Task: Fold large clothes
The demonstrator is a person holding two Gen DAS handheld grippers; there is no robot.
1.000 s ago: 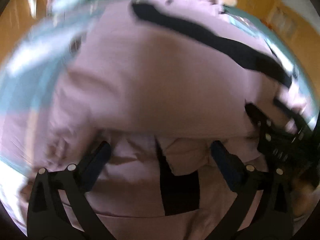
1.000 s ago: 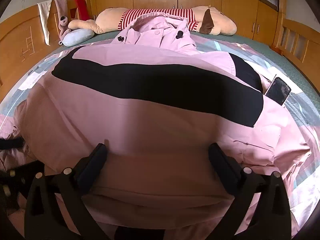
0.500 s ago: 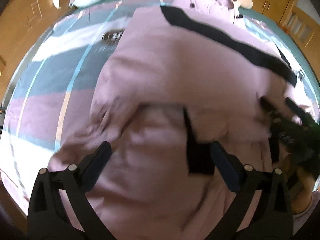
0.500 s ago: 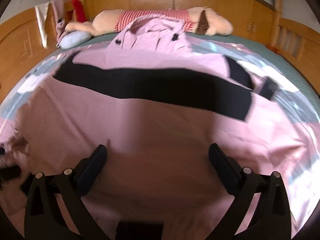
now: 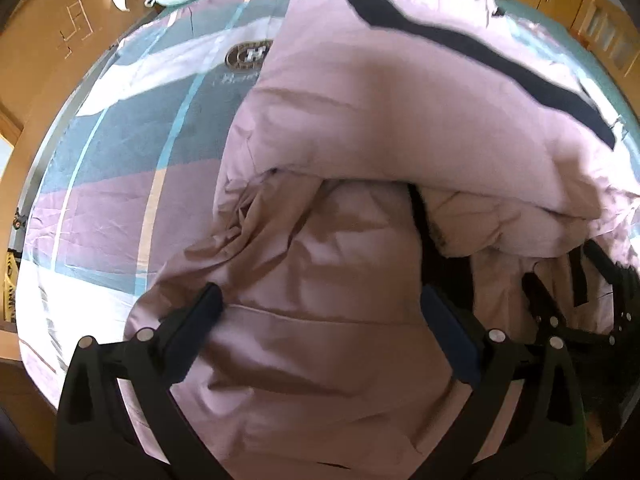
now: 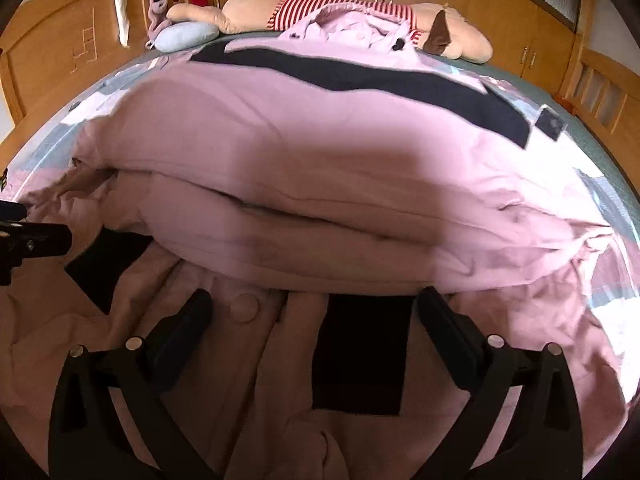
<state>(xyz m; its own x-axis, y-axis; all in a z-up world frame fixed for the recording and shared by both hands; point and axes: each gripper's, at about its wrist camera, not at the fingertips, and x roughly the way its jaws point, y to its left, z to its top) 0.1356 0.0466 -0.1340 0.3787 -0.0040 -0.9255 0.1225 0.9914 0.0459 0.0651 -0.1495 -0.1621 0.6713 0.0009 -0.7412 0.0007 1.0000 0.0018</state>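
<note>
A large pink coat [image 5: 400, 132] with a black band lies on the bed, its lower part doubled over toward me into a thick fold; it also fills the right wrist view [image 6: 320, 168]. My left gripper [image 5: 320, 308] is open above the coat's near layer, touching nothing. My right gripper [image 6: 312, 304] is open just in front of the folded edge, over a black patch [image 6: 360, 352] and a pink button [image 6: 245, 307]. The right gripper shows at the right edge of the left wrist view [image 5: 580, 300]. The left gripper shows at the left edge of the right wrist view [image 6: 28, 236].
The bed sheet [image 5: 120, 160] has blue, pink and white blocks. A striped plush toy [image 6: 352, 8] and a pale blue pillow [image 6: 184, 36] lie at the head. A dark phone [image 6: 552, 123] lies by the coat's right side. Wooden bed rails and cupboards surround the bed.
Both grippers have pulled back toward me and risen from the coat. The folded-over part now lies settled, with its thick edge showing in front of both grippers.
</note>
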